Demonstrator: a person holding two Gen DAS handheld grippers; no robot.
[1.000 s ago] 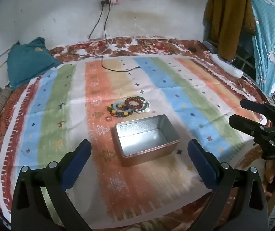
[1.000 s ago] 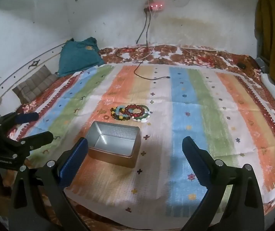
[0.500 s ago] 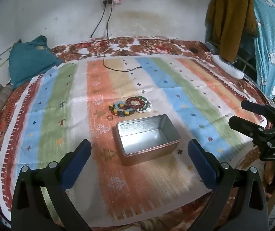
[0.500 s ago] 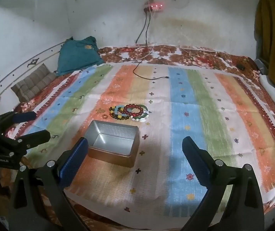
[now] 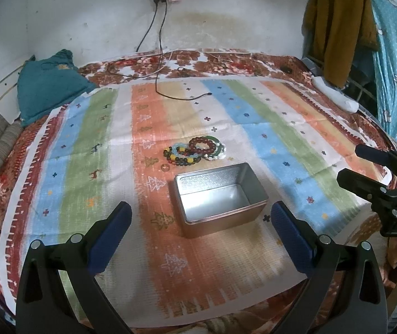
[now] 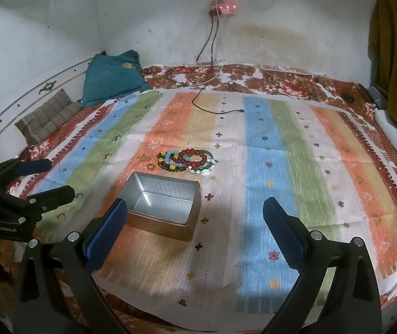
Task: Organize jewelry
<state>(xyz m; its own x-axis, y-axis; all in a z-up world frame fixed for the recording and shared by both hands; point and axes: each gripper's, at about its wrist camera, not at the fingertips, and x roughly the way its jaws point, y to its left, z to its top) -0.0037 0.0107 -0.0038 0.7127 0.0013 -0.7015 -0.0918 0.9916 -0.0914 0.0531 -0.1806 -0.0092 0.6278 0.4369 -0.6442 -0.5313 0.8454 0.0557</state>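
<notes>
Bracelets lie piled at twelve o'clock beyond the tin; left gripper slightly nearer; right gripper likewise wide open, empty.

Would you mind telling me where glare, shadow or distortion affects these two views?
Left wrist view: glare brightens the floor of the metal tin, and fisheye bending curves the striped cloth. Right wrist view: the wall power strip blooms red, and soft shadow falls on the cloth before the right gripper.
</notes>
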